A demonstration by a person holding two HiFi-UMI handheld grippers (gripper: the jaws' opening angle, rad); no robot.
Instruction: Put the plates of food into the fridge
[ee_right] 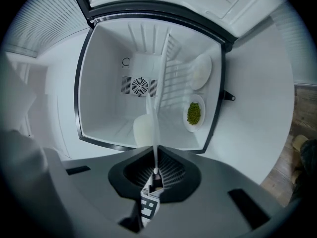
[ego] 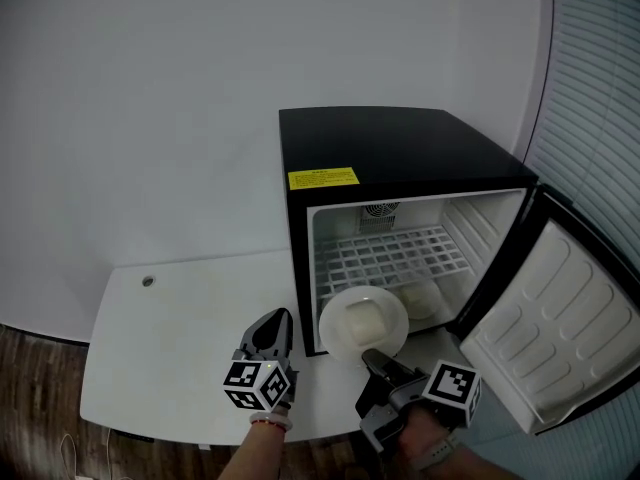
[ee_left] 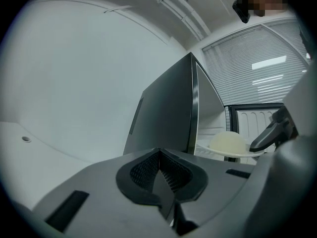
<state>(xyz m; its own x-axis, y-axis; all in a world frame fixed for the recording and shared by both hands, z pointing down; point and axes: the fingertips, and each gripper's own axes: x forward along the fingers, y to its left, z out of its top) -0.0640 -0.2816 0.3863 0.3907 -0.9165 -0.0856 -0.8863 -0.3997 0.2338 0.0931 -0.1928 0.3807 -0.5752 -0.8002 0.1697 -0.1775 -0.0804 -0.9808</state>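
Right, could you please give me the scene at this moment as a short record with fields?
fridge: black fridge on the white table, door open
right gripper: right gripper shut on the rim of a white plate carrying a pale mound, at the fridge's opening
left gripper: left gripper shut, empty, beside that plate
inside fridge: plate of green food; second plate with something pale

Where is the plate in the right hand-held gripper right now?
Head view, centre: the plate is at the mouth of the open fridge, its near rim clamped in the right hand-held gripper, left of a second plate inside.
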